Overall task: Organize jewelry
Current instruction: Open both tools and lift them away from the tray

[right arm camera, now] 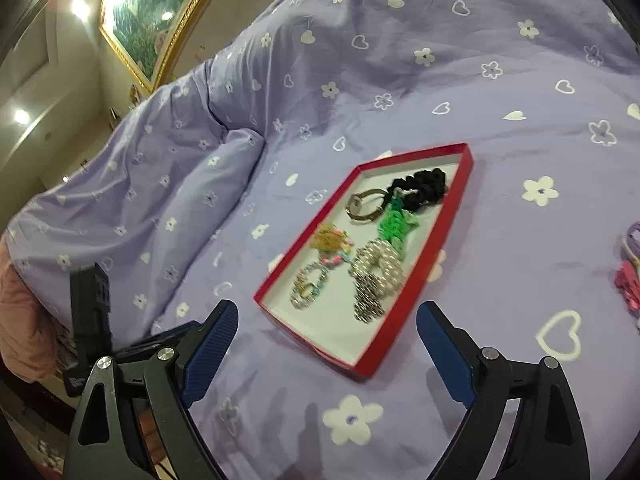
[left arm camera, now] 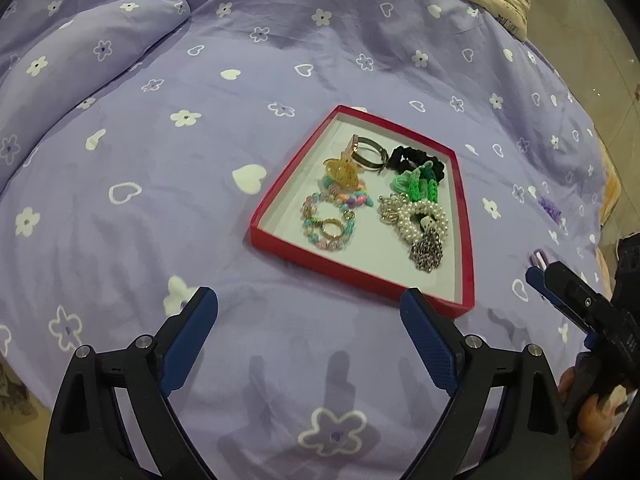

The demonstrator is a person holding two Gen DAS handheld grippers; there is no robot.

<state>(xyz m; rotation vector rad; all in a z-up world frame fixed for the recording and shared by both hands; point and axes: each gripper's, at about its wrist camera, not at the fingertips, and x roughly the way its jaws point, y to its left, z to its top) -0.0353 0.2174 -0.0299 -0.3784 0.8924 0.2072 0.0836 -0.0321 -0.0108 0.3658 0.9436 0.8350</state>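
Resting on a purple bedspread (left arm camera: pixel 168 208) printed with white flowers and hearts, a shallow red tray (left arm camera: pixel 276 196) with a white floor holds the jewelry. Along its far edge lie a metal bangle (left arm camera: pixel 370 156) and a black scrunchie (left arm camera: pixel 416 160), the scrunchie toward the far right corner. Just nearer sit a green braided band (left arm camera: pixel 420 188) and an amber rabbit-shaped clip (left arm camera: pixel 344 170). Toward the near left corner lies a pastel bead bracelet (left arm camera: pixel 328 220) with a gold ring (left arm camera: pixel 332 227) inside its loop. Toward the near right edge is a pearl bracelet (left arm camera: pixel 424 220), touching a dark silver chain piece (left arm camera: pixel 428 254).

The left gripper (left arm camera: pixel 310 300) hangs over the bedspread just in front of the tray's near edge, jaws spread wide with nothing between them. The right gripper (right arm camera: pixel 326 312) likewise stands released and empty, its jaws framing the tray's near corner. Beyond the tray's right side, near the bed's edge, lie a few purple hair ties (right arm camera: pixel 632 244) and a pink hair piece (right arm camera: pixel 628 284).
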